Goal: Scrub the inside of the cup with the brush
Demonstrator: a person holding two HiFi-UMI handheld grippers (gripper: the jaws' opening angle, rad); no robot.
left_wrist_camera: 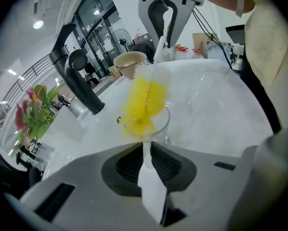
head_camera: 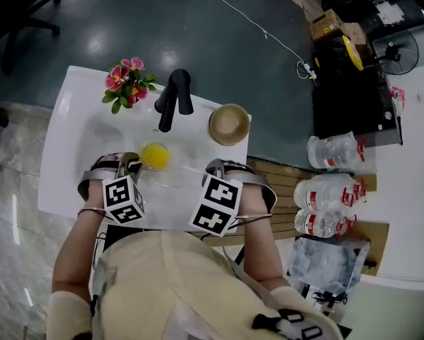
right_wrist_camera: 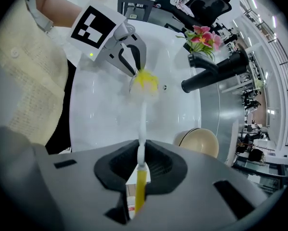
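Observation:
A clear glass cup (left_wrist_camera: 161, 125) is held over the white sink (head_camera: 67, 154), its mouth turned toward my right gripper. My left gripper (left_wrist_camera: 145, 147) is shut on the cup, with a pale strip of its wall pinched between the pads. The brush's yellow bristle head (left_wrist_camera: 145, 102) is inside the cup. From the head, the brush's thin white handle (right_wrist_camera: 143, 124) runs back to my right gripper (right_wrist_camera: 140, 157), which is shut on it where the handle turns yellow. In the head view the yellow head (head_camera: 155, 154) shows between the left gripper (head_camera: 130, 164) and the right gripper (head_camera: 215, 168).
A black faucet (head_camera: 174, 98) rises at the sink's far edge, with pink flowers (head_camera: 127, 82) to its left and a tan bowl (head_camera: 228, 124) to its right. Water bottles (head_camera: 327, 205) lie on the floor at right. The person's body is close behind the grippers.

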